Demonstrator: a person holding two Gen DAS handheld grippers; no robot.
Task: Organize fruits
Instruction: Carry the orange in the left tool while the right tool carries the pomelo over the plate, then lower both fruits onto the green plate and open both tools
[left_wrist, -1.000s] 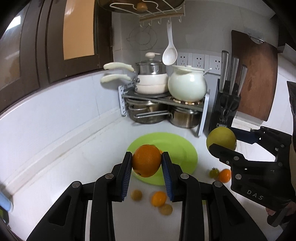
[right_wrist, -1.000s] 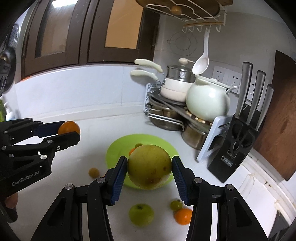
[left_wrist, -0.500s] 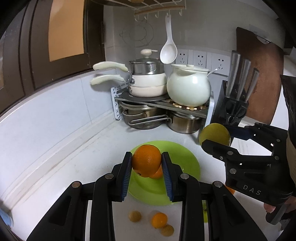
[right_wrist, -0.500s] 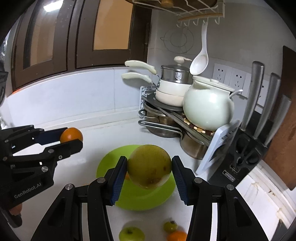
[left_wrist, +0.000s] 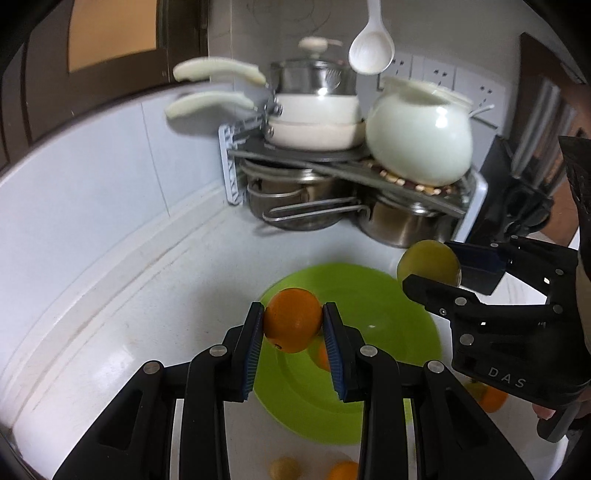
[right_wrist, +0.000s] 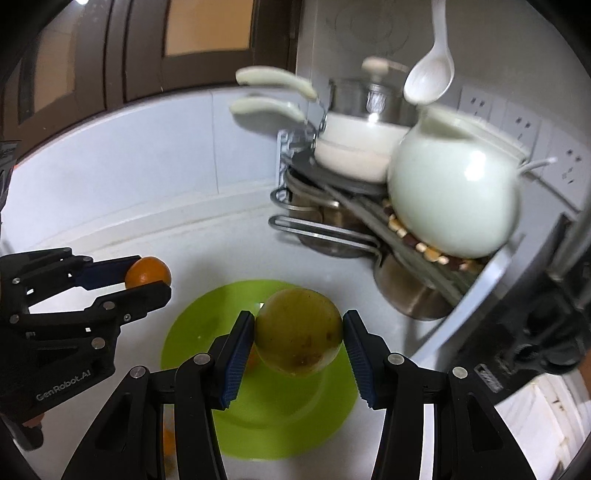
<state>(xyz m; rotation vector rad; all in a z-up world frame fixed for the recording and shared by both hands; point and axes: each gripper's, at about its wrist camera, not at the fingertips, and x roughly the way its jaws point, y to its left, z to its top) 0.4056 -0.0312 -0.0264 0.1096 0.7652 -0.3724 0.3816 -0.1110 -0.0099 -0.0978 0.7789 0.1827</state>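
Observation:
My left gripper (left_wrist: 293, 326) is shut on an orange (left_wrist: 293, 319) and holds it above the near left rim of the green plate (left_wrist: 388, 325). My right gripper (right_wrist: 297, 334) is shut on a yellow-green pear (right_wrist: 298, 330) and holds it above the plate (right_wrist: 288, 413). In the left wrist view the pear (left_wrist: 428, 262) hangs over the plate's far right edge. In the right wrist view the orange (right_wrist: 147, 272) hangs left of the plate. A small orange fruit (left_wrist: 323, 356) lies on the plate, partly hidden by my fingers.
A pot rack (left_wrist: 332, 162) with white pans, steel pots and a white ceramic pot (left_wrist: 419, 140) stands in the corner behind the plate. A knife block (right_wrist: 546, 332) stands at the right. Small fruits (left_wrist: 341, 470) lie on the white counter near the plate's front edge.
Both grippers have moved forward and lower toward the plate, each still holding its fruit. The plate and the pot rack now look larger and closer.

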